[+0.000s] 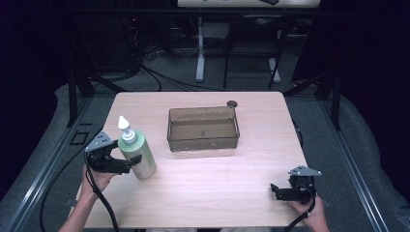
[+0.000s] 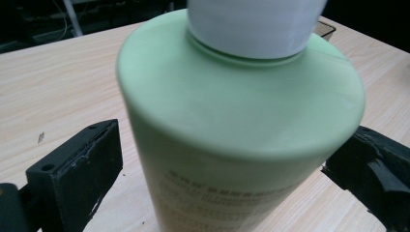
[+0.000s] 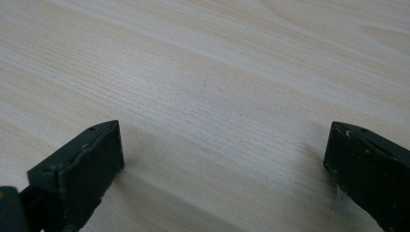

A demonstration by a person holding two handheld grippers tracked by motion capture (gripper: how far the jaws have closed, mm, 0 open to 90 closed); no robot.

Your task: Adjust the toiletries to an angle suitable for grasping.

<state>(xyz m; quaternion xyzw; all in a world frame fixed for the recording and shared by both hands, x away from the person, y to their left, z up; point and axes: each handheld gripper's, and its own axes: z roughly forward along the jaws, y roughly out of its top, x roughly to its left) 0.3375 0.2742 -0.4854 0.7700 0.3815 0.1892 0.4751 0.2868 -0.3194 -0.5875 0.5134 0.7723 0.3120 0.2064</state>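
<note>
The pale wooden worktop (image 1: 208, 188) carries a clear brown plastic bin (image 1: 203, 128) near its middle. At the worktop's left, a light green pump bottle (image 1: 138, 153) with a white pump head leans tilted, grasped between the jaws of the left tool (image 1: 129, 163). At the right front corner, the right tool (image 1: 273, 190) rests released, jaws spread wide over bare wood

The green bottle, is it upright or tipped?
Tipped: the green bottle leans left, top towards the left gripper, base on the table.
</note>
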